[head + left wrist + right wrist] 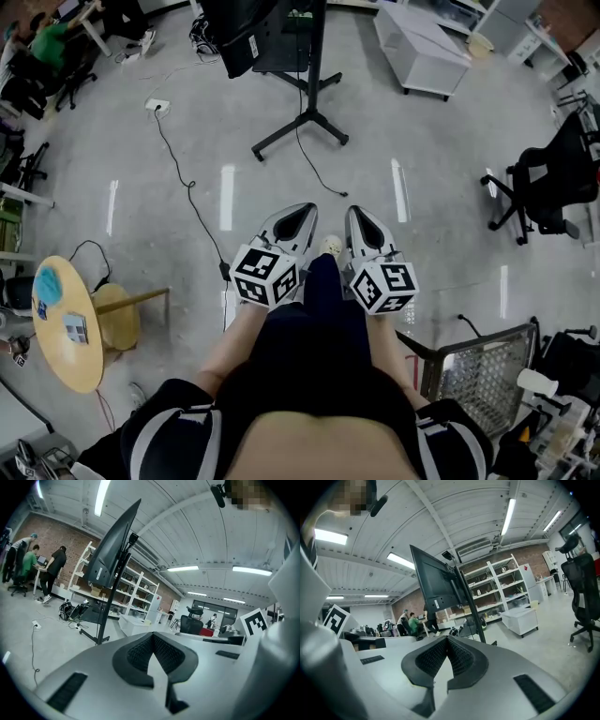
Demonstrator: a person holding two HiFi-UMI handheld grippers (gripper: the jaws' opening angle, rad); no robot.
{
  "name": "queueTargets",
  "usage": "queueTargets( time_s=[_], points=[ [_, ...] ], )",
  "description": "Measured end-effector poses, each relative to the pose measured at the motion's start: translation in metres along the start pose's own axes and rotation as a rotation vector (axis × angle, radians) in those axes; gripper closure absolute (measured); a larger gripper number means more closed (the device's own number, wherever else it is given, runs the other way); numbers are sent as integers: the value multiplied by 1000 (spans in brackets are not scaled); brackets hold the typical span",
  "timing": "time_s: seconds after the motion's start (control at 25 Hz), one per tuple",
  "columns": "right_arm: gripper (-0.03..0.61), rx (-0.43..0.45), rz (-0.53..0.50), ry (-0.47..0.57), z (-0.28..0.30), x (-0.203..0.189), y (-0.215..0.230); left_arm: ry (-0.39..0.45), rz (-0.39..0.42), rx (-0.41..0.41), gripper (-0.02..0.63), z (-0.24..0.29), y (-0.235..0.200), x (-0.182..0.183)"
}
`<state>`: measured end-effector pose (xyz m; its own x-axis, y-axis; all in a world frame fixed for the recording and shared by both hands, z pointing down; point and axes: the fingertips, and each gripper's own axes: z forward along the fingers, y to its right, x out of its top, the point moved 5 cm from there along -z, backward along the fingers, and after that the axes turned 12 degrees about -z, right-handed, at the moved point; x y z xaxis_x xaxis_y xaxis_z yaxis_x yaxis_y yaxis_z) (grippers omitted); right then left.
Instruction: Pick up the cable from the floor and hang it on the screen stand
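Cable: black, lay slack on the floor, left of screen stand | judged light, limp; best pinched mid-run | left claw, right claw: closed, empty.

Cable, ahead-left of the left tongs, was black; screen stand beyond, black; floor grey, white-dashed.

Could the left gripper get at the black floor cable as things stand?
Probably not yet. The left gripper is shut and held level above the floor, while the cable lies down to its left. Nothing blocks the path; it must lower and open.
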<state>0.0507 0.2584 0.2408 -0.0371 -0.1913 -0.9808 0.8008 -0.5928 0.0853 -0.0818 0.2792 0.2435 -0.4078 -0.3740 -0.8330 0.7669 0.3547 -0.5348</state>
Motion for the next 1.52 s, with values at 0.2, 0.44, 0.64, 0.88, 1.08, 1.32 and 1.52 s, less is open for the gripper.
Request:
queueTargets(
  time_s=[0.2, 0.44, 0.64, 0.88, 1.08, 1.32, 1.52],
  points=[
    [558, -22, 6, -17, 26, -2, 34, -20, 1, 2, 611, 38, -12, 5],
    [558, -33, 21, -41, 57, 0, 80, -46, -1, 0, 611, 91, -23, 15],
    [558, -20, 37, -63, 85, 3, 111, -68, -13, 16, 611, 134, -31, 23],
    [558, 11, 36, -76, 122, 13, 144, -71, -23, 38, 611, 179, -43, 38],
    [558, 42, 27, -92, 155, 18, 170, -65, -37, 62, 611, 215, -59, 50],
    [558, 70, 22, -92, 187, 25, 209, -57, -24, 82, 611, 260, -67, 62],
    [558, 102, 19, -89, 207, 27, 234, -55, -22, 107, 611, 286, -77, 67]
  ],
)
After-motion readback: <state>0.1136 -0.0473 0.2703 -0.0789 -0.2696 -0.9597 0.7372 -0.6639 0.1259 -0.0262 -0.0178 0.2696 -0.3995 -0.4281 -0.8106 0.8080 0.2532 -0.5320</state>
